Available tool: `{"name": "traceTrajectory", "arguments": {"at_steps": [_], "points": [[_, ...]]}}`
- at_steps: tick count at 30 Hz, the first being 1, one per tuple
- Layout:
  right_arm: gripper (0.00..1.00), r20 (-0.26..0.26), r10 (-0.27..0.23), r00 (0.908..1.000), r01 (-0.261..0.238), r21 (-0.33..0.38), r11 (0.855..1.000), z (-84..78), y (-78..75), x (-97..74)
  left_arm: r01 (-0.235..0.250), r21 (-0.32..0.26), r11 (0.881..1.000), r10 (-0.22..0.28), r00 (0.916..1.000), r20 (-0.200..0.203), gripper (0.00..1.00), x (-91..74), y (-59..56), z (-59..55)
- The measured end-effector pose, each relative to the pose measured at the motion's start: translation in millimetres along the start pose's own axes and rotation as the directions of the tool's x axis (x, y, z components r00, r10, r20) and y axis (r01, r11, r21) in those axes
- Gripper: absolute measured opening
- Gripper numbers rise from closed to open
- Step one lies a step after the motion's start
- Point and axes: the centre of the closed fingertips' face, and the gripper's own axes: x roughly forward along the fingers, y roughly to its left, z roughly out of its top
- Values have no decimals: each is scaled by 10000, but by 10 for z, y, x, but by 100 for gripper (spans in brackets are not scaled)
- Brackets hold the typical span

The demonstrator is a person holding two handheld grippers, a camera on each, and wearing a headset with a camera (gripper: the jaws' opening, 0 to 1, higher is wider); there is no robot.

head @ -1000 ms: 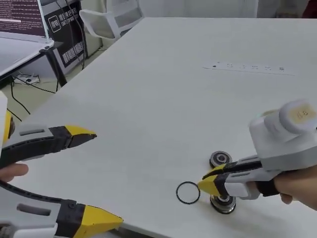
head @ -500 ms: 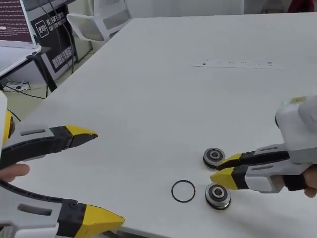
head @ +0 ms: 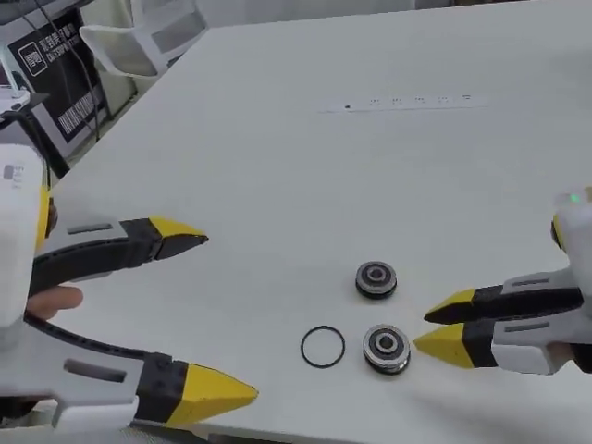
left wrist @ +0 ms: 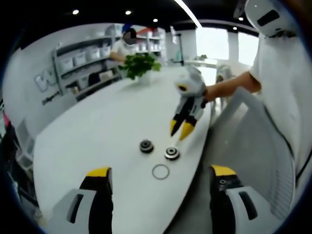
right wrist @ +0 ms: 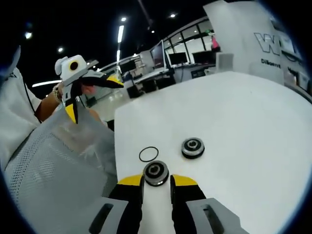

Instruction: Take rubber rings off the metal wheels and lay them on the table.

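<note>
Since a second ago, the right gripper has drawn back to the right, off the near wheel it was bent over, and its jaws have parted a little. In the head view, its tips now lie just beside that wheel, holding nothing. A loose ring lies flat on the table just left of the same wheel, and the far wheel sits close behind. The left gripper hovers well apart at the near left edge, jaws spread wide and empty, probably kept ready to steady a wheel. In the left gripper view, the ring is nearest, then both wheels, with the right gripper pointing down at them from beyond. In the right gripper view, the near wheel sits right at the mouth of the narrow gap between the jaws, lined up as if for another grip. The ring and far wheel lie just past it. Whether either wheel still wears a ring is too small to tell.
</note>
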Motion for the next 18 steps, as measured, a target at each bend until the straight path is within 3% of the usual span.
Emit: {"name": "traceTrajectory", "arguments": {"at_steps": [18], "points": [[21, 143, -254, 9996, 248, 400, 9989, -134, -29, 63, 1235, 1093, 9863, -1245, 9922, 26, 75, 460, -47, 267]]}}
